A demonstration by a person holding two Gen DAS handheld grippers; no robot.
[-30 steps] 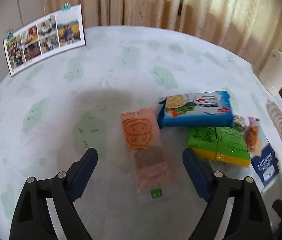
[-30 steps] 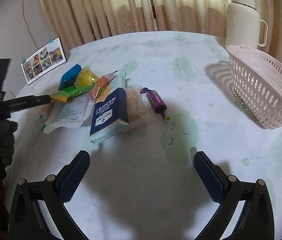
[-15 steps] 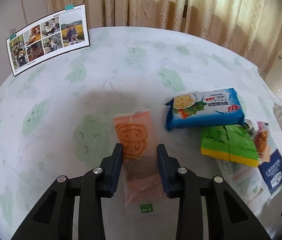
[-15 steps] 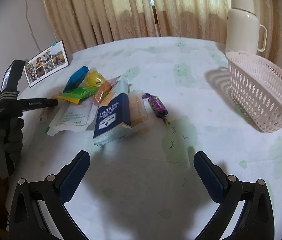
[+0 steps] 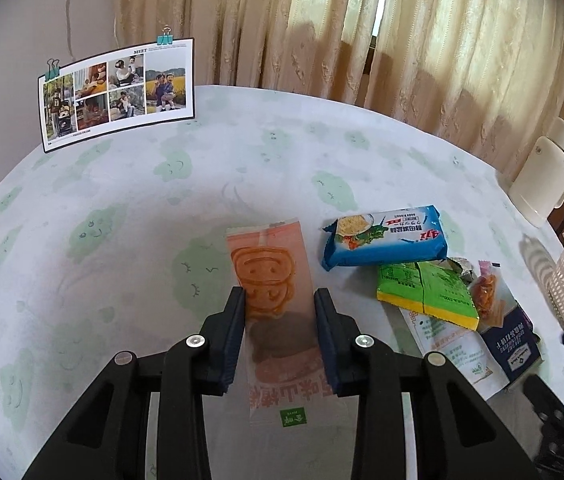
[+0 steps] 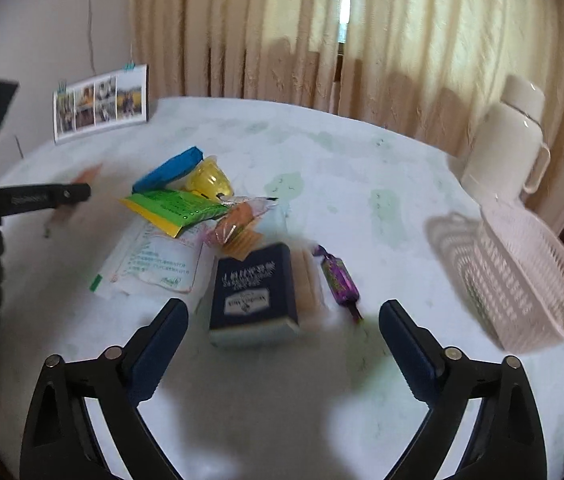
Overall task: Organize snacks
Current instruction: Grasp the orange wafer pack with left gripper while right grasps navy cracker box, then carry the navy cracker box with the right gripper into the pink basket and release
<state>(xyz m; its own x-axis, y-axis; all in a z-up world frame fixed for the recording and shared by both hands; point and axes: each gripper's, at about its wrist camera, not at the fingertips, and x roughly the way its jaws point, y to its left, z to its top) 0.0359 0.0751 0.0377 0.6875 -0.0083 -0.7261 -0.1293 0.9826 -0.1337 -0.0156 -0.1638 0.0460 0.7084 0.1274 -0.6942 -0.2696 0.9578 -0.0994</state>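
Pinched an orange snack packet (image 5: 278, 280) between the pads of the left gripper (image 5: 278, 300), over the pale tablecloth (image 5: 122, 200) just left of the snack pile. Kept the right gripper (image 6: 282, 312) spread wide but closing, nothing pressed, with the navy biscuit box (image 6: 252, 300) and purple candy (image 6: 339, 282) just ahead. Left the white basket (image 6: 529, 276) at right, well apart from the pile.

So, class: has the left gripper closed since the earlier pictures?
Yes. The left gripper stood wide apart on either side of the pink packet; its pads now press the packet's sides, while the blue packet lies alongside.
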